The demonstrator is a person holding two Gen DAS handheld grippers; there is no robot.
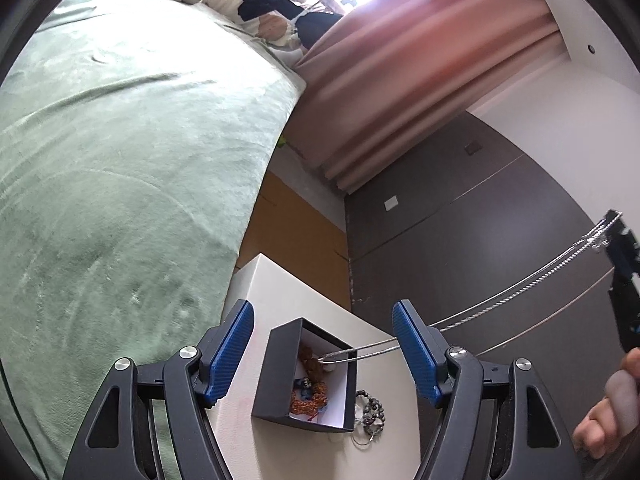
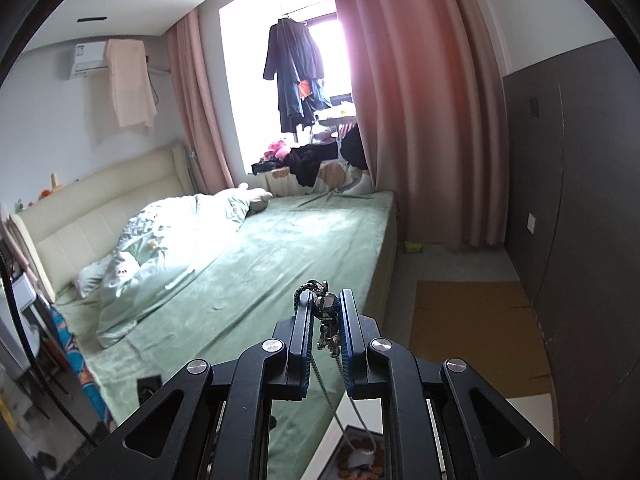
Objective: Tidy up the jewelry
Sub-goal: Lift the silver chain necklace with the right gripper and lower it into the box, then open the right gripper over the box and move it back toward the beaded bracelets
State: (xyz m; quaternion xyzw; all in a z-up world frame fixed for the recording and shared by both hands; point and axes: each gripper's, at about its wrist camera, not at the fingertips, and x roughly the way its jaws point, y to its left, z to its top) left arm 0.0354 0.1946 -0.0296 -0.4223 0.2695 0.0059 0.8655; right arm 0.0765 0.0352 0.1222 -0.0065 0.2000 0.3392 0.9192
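No text, brand, number or sign can be read in either view. The air conditioner (image 2: pixel 87 60) high on the wall in the right wrist view carries a small sticker, but its print is too small and blurred to make out. The dark jewelry box (image 1: pixel 276 376) on the desk (image 1: pixel 280 280) in the left wrist view shows no lettering on its outer walls.

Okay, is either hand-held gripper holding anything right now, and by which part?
The right hand-held gripper pinches the silver chain necklace at its clasp end, the far end trailing into the black box. The left hand-held gripper is open, holding nothing.
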